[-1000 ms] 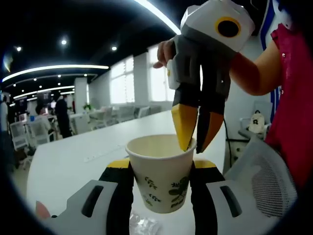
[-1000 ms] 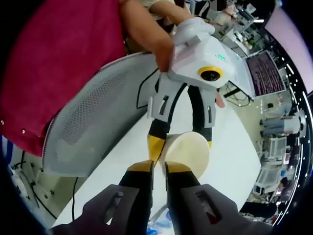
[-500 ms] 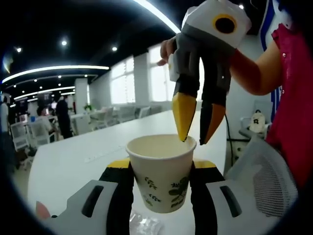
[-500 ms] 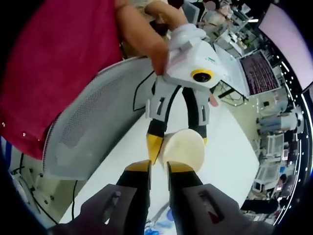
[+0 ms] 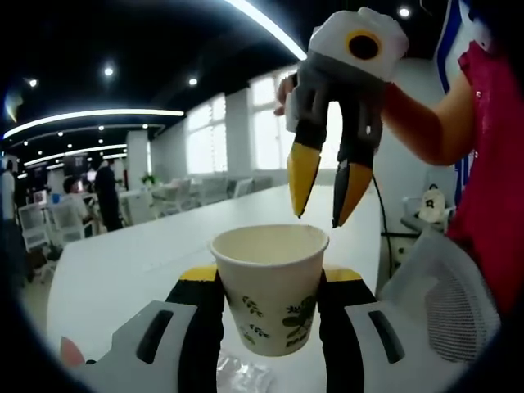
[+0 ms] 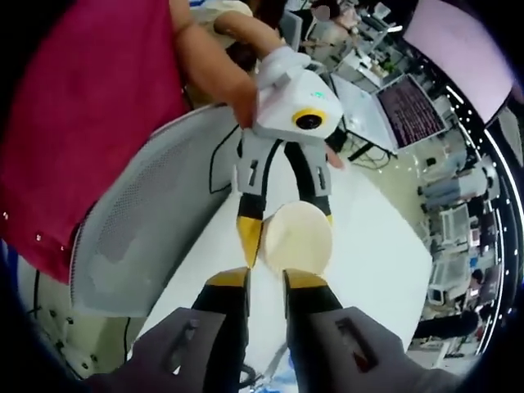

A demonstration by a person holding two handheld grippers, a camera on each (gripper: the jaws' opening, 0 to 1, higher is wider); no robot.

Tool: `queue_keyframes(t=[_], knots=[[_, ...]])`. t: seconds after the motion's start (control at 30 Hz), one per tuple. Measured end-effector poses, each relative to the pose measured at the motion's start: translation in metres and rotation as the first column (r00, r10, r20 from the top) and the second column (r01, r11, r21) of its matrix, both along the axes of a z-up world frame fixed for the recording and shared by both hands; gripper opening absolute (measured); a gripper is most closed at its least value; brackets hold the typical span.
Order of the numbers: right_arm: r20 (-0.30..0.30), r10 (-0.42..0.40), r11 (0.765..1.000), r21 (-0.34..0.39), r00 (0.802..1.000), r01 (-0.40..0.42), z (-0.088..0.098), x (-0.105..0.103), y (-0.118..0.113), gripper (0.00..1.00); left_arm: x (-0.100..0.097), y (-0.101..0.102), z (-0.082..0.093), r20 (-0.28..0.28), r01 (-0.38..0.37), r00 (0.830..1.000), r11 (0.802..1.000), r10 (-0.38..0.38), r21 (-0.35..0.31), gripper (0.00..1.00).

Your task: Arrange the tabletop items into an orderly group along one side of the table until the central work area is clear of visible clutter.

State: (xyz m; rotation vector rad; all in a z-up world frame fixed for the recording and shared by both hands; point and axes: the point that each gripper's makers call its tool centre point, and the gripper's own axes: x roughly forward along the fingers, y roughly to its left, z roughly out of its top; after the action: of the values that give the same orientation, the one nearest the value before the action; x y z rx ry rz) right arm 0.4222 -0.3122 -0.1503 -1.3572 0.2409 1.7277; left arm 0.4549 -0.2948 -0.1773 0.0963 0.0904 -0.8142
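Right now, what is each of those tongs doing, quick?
Left tongs: shut on the paper cup, gripping its sides.
Right tongs: open, holding nothing, above the cup's rim.

White paper cup (image 5: pixel 271 286) with green leaf print, held upright between two yellow-tipped jaws above the white table (image 5: pixel 131 262), open mouth up, inside looked empty, seen from above as a pale round rim (image 6: pixel 299 238).

Crinkled wrapper (image 5: pixel 241 375) cut off below
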Motion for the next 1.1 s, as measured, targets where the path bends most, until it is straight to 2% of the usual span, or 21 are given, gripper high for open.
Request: queue_keyframes(t=[0.23,0.3,0.57,0.97,1.1], knots=[[-0.038,-0.053,0.996,0.068,0.998,0.056,-0.001,0.005,-0.006,0.23,0.003,0.002,0.0,-0.001,-0.005,1.0,1.0,0.005,-0.002,0.43],[-0.046,-0.066,0.993,0.094,0.997,0.071,0.0,0.007,-0.005,0.27,0.004,0.002,0.0,-0.001,-0.004,1.0,1.0,0.004,-0.002,0.43],[-0.107,-0.149,0.974,0.158,0.983,0.165,-0.009,0.012,-0.018,0.32,0.006,0.002,-0.002,-0.007,-0.006,1.0,1.0,0.006,-0.001,0.43],[-0.193,-0.236,0.92,0.27,0.952,0.283,-0.015,0.017,-0.023,0.42,0.008,0.001,-0.002,-0.011,-0.011,1.0,1.0,0.011,-0.006,0.43],[-0.228,-0.266,0.894,0.305,0.937,0.328,-0.016,0.02,-0.024,0.46,0.008,0.001,-0.002,-0.012,-0.012,1.0,1.0,0.011,-0.009,0.43]])
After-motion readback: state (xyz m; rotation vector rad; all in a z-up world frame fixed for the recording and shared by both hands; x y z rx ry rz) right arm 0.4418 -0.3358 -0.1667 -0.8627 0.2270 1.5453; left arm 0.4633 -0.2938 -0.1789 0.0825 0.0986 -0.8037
